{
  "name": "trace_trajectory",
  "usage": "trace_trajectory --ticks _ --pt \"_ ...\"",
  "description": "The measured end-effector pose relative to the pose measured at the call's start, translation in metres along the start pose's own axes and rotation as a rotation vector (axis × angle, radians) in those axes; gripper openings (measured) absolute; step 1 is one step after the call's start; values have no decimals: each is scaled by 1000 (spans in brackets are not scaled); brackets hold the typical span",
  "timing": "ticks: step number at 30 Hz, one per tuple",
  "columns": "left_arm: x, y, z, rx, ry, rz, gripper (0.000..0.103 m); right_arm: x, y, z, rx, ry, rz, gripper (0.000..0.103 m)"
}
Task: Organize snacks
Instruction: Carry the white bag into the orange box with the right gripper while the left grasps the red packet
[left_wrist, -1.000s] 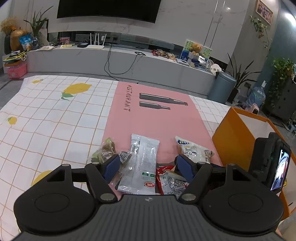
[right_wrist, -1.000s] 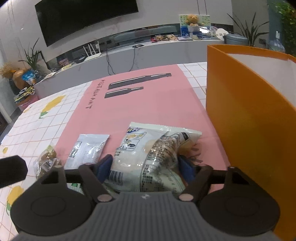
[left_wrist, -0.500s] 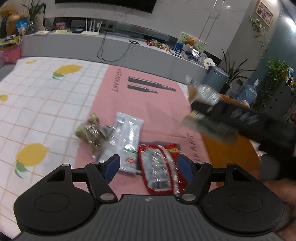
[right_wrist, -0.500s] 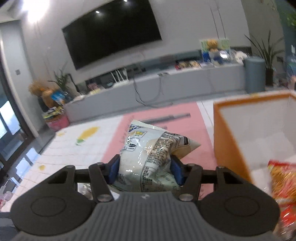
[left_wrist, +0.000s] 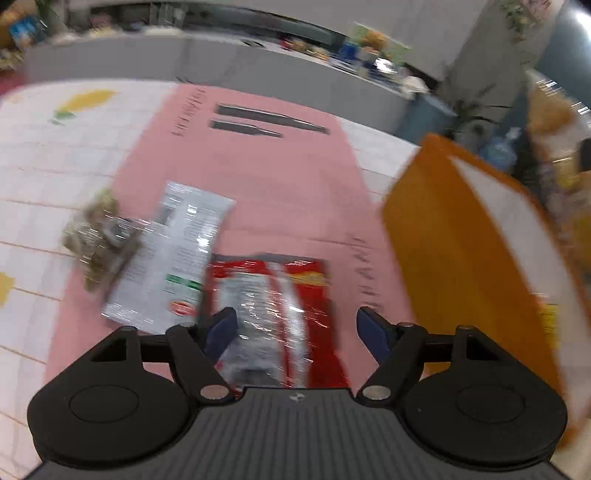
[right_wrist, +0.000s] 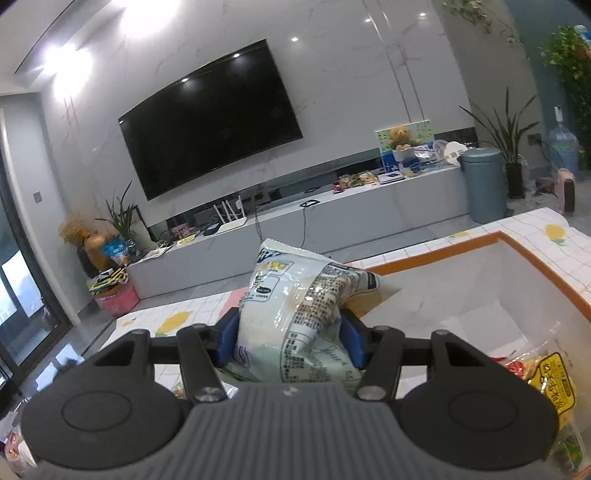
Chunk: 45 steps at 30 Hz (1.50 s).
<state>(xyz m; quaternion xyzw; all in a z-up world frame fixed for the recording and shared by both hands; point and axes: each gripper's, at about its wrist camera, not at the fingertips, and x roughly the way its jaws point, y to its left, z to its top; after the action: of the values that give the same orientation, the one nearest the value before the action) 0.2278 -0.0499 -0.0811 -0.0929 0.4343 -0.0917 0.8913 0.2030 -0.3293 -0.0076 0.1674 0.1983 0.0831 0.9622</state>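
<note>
left wrist view badly motion-blurred; print on every wrapper unreadable, far counter only a smear. lower end of the red snack packet (left_wrist: 273, 314) hidden behind the left gripper (left_wrist: 295, 330) body. jaws spread wide, either side of that packet, gripping nothing; cannot tell if the blue pads touch it. lying flat on the pink mat (left_wrist: 258, 177), with a silver-white sachet (left_wrist: 173, 254) just beside it on the left and a brownish clear-wrapped snack (left_wrist: 98, 236) overlapping the sachet's far edge.

orange box (left_wrist: 465, 236) cut off at the right edge here, inside unseen. seen only from the right wrist: white interior of the orange box (right_wrist: 461, 295), holding a yellow-labelled packet (right_wrist: 554, 384) and something red, half hidden by the gripper body.

right gripper (right_wrist: 291, 334) clamped on a pale white snack bag (right_wrist: 295, 317), raised at the box's near side.
</note>
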Motion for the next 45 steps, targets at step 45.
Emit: trace_trajectory --ticks 45 --pt "-35 -29 1 65 -202 -96 82 37 -57 32 -36 207 -110 57"
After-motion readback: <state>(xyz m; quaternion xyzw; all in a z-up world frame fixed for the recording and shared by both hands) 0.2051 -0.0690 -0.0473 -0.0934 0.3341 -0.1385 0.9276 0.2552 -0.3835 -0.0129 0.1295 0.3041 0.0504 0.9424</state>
